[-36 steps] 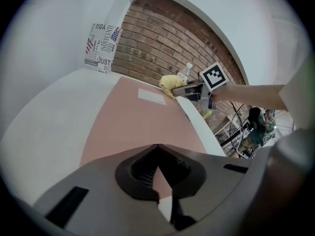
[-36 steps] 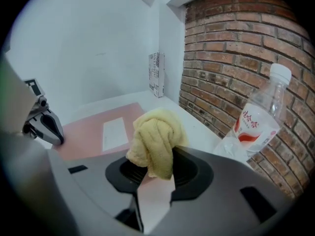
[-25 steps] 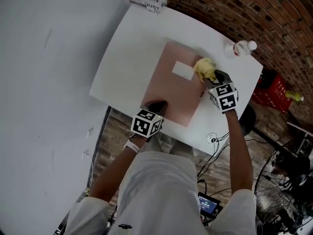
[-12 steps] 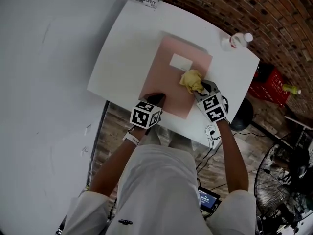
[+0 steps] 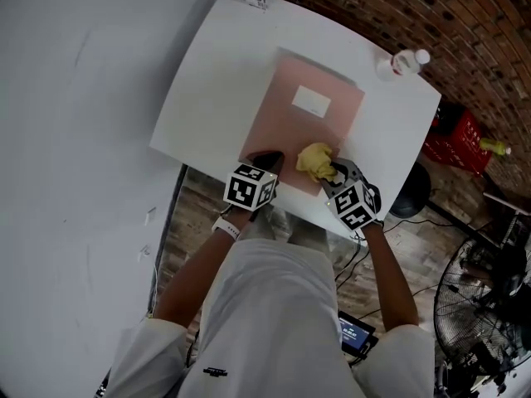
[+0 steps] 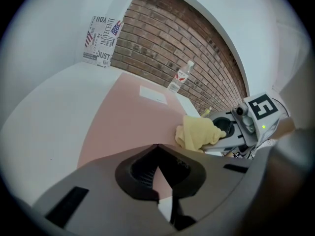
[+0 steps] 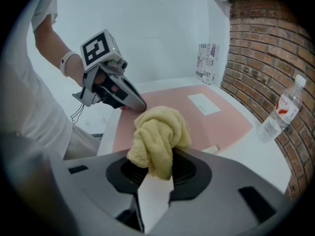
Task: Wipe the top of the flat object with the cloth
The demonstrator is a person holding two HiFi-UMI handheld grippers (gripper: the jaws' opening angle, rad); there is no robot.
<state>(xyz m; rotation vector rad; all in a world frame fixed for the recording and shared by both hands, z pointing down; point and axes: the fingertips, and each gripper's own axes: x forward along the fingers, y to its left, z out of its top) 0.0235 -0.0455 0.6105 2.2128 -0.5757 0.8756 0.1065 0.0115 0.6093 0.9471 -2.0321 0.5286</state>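
Plainly the wipe was under way, with the stroke at the near edge of the flat object (image 5: 299, 131), a pink sheet lying on the white table (image 5: 216, 81) at the centre of the head view. Doing this step well called for keeping the cloth (image 5: 315, 159) pressed flat on the pink surface, running it in overlapping lanes toward the upper part of the frame, and crossing the white label (image 5: 312, 100) so that no strip was skipped. The wad also needed to stay clear of the bottle (image 5: 402, 63) standing off the sheet at upper right. The sheet looked light and likely to slide, so steady downward pressure from the other hand mattered.

The right gripper (image 7: 156, 170) had its jaws clenched on the yellow cloth, narrowly parted by the pinched fold. The rest of the wad bulged out ahead of the tips and lay on the lower right part of the sheet, just inside its near edge.

The left gripper (image 6: 157, 147) had its jaws drawn together with nothing between them. Its tips rested on the sheet's lower left corner, apparently pinning it to the table. The two grippers sat near each other but apart.
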